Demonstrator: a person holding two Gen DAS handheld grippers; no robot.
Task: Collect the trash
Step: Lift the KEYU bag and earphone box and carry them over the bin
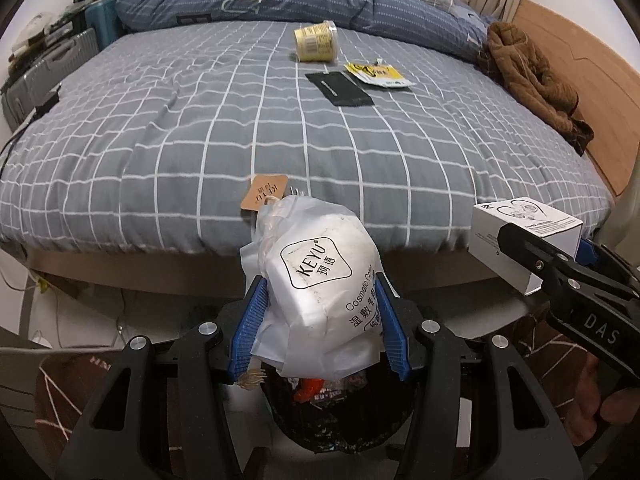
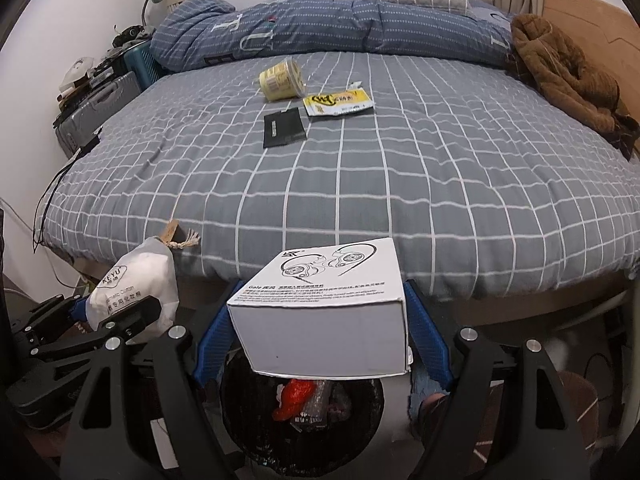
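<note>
- We hold the left gripper with its blue pads clamped on a white plastic pouch of cotton pads printed "KEYU", just off the near edge of the bed.
- We hold the right gripper with its blue pads clamped on the two sides of a white cardboard earphone box with a line drawing on top.
- Both loads hang above one round black-lined trash bin at 6 o'clock in each view; a red wrapper and clear plastic lie inside it.
- The two grippers sit side by side, near each other but apart: the box shows at 3 o'clock in the left view, the pouch at 8 o'clock in the right view.
- On the grey checked bed sheet we count three loose pieces at 12 o'clock: one pale yellow tipped cup, one flat black card, one yellow-and-white sachet.
- The wide middle of the sheet is open cloth.
- At the sheet's near edge lies one brown paper tag.
- One brown fleece garment lies at 2 o'clock by the wooden headboard.
</note>
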